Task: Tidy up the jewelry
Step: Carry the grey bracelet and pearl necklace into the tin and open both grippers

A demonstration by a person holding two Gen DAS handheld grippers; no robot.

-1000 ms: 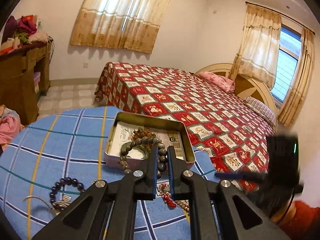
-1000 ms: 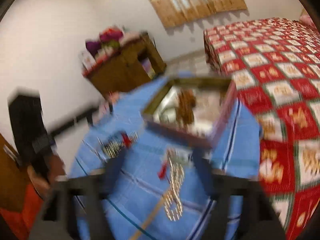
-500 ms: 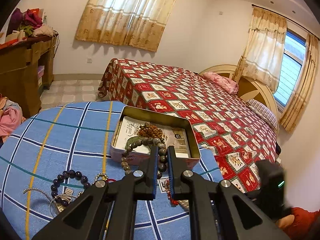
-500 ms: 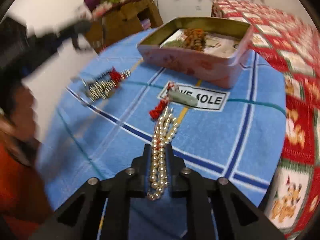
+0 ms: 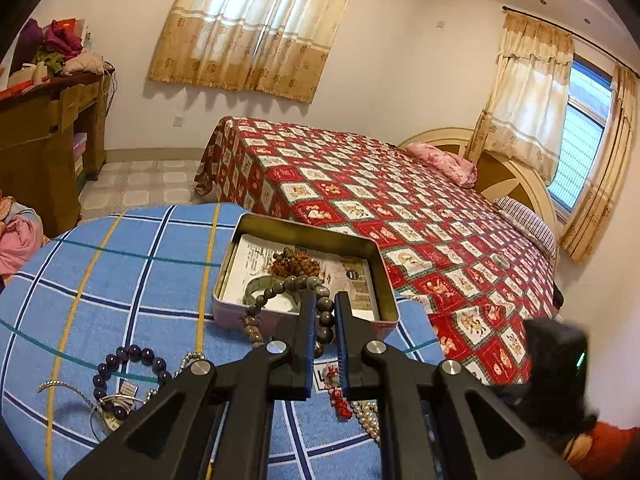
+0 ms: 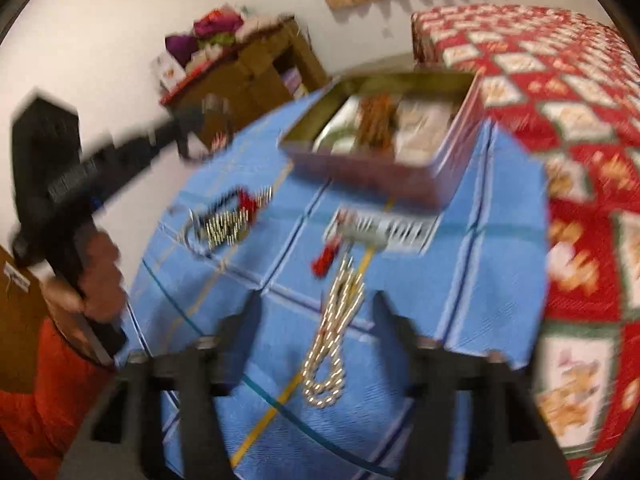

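My left gripper (image 5: 322,300) is shut on a grey-brown bead bracelet (image 5: 288,285), which hangs over the near wall of an open tin box (image 5: 386,280). The tin holds paper, a brown bead cluster (image 5: 294,266) and a green bangle. The right wrist view is blurred. In it my right gripper (image 6: 318,304) has its jaws apart and opening. A pearl necklace (image 6: 336,320) lies on the blue checked cloth (image 6: 480,280) between the jaws, and the pads do not touch it. A red tassel (image 6: 326,258) lies at the necklace's far end.
A purple bead bracelet (image 5: 132,364) and silver chains (image 5: 116,404) lie at the cloth's left. A bed with a red patterned cover (image 5: 400,200) borders the round table behind and to the right. A wooden desk (image 5: 36,148) stands at the far left. A hand (image 6: 96,276) holds the other gripper.
Half a second ago my right gripper was shut around the pearl necklace; now its jaws are wide apart and the necklace lies on the cloth. The left gripper still holds the bracelet in the same place.
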